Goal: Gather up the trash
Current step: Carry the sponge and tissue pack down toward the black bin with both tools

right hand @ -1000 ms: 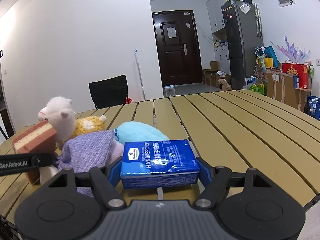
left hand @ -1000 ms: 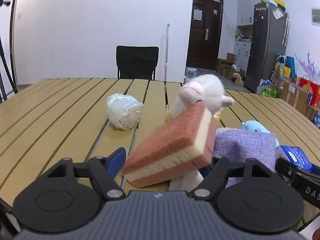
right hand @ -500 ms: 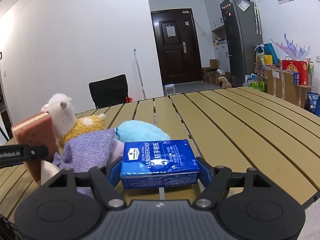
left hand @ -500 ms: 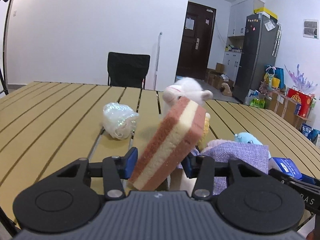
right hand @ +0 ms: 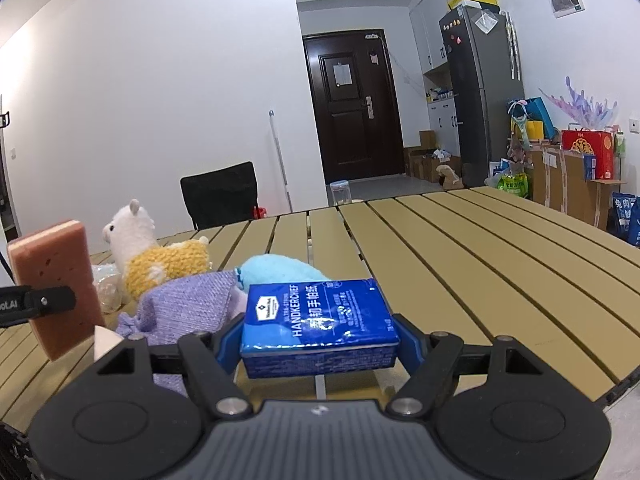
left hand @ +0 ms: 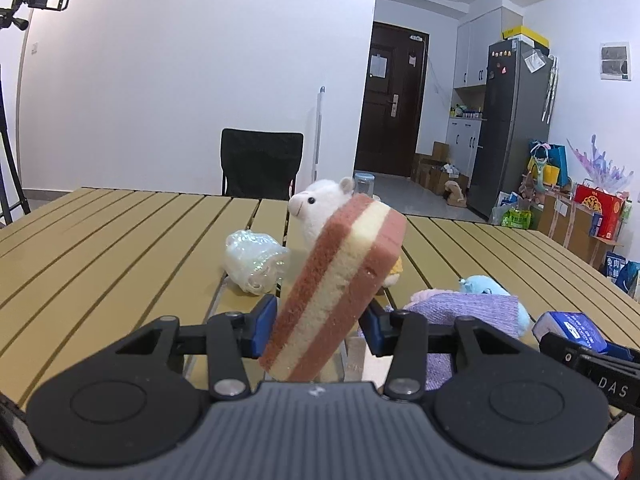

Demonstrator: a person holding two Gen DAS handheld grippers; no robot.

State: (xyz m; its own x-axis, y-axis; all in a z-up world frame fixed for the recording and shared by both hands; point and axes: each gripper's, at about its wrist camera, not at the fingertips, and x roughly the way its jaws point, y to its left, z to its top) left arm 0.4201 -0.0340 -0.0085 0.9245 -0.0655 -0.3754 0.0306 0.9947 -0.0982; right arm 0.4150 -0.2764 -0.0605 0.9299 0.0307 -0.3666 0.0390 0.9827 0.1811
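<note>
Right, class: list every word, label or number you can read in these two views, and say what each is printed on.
"HANDKERCHIEF": blue tissue pack in the right gripper.
"DAS": right gripper's side, seen from the left wrist view.
"OLAI": left gripper's side, cut off at the edge.
Pack's Chinese line and small print: too blurred to read.

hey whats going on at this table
A person is working with a handheld gripper in each hand. The left gripper has its jaws shut on a pink-and-cream sponge, held tilted above the wooden table. The right gripper is shut on a blue tissue pack, held level near the table's front edge. Left on the table are a crumpled plastic wrap, a white alpaca plush, a blue plush and a purple cloth.
</note>
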